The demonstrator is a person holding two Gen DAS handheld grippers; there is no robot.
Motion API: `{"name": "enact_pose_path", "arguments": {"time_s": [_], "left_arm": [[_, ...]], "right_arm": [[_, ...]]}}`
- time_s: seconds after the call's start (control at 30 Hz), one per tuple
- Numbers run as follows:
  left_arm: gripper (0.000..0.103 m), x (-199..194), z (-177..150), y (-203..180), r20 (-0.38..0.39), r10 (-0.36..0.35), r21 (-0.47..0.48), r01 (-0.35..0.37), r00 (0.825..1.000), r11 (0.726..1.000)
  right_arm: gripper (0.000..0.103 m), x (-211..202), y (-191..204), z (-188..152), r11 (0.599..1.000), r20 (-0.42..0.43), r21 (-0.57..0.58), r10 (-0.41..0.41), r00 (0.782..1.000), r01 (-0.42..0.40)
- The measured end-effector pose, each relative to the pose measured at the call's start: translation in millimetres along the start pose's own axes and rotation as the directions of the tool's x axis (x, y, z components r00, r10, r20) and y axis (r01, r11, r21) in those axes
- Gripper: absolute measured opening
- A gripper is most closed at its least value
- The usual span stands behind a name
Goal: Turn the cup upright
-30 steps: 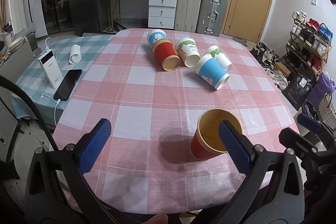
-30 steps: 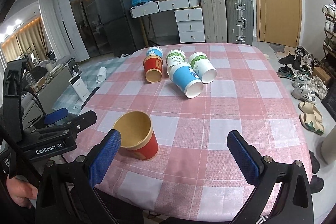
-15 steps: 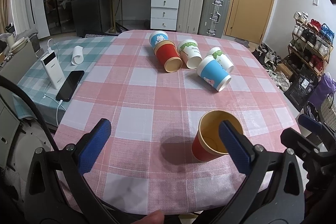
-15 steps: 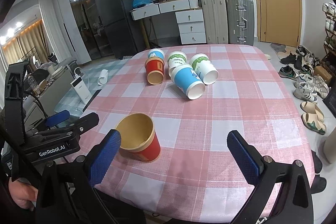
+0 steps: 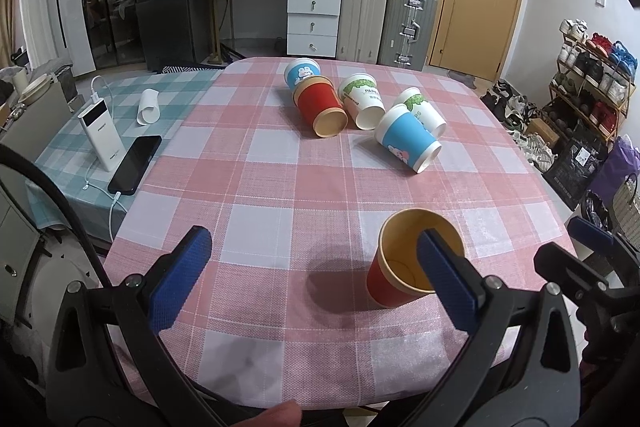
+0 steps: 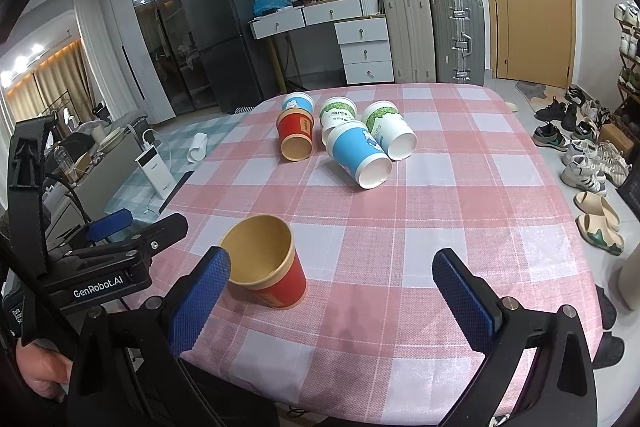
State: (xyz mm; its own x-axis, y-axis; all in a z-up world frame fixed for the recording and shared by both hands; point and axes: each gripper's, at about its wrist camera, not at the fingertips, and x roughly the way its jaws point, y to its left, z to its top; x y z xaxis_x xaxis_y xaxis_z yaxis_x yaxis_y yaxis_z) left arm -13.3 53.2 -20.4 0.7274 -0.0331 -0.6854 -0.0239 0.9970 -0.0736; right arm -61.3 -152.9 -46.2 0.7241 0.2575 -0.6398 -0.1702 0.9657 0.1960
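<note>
Already upright near the counter's (image 5: 280, 195) front edge stood 1 red paper cup (image 6: 266, 269), light and crushable; both my left fingers (image 5: 312, 275) and right fingers (image 6: 340, 291) were spread wide, gripping nothing; its mid-wall suited gentle holding.

Pink-and-white checked tablecloth (image 5: 280, 163) — red cup (image 5: 394, 283) with tan inside — blue-padded hand-held gripper (image 5: 316, 279).

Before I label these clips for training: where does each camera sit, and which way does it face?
Left wrist: on the left gripper, facing across the checked table; its open blue fingers and a fingertip at the bottom edge show.
Right wrist: on the right gripper, same direction; its open fingers, the left gripper and a hand at lower left show.
Shared: the upright red cup and the five tipped cups.
</note>
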Motion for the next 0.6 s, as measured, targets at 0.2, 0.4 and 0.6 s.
{"name": "enact_pose_path", "arguments": {"time_s": [0.2, 0.4, 0.6], "left_arm": [[0.102, -0.1, 1.3, 1.3, 0.002, 0.003, 0.004, -0.003, 1.0, 1.0], [0.102, 0.7, 2.9, 0.7, 0.003, -0.001, 0.015, 0.001, 1.0, 1.0], [0.102, 2.4, 3.6, -0.4, 0.015, -0.015, 0.032, 0.014, 1.0, 0.999]], "right_arm": [[0.103, -0.2, 0.2, -0.2, 1.0, 0.001, 0.001, 0.002, 1.0, -0.002], [0.103, 1.2, -1.2, 0.6, 1.0, 0.001, 0.006, 0.0, 1.0, 0.0], [0.103, 4.3, -5.6, 1.3, 1.0, -0.002, 0.006, 0.003, 1.0, -0.003]]}}
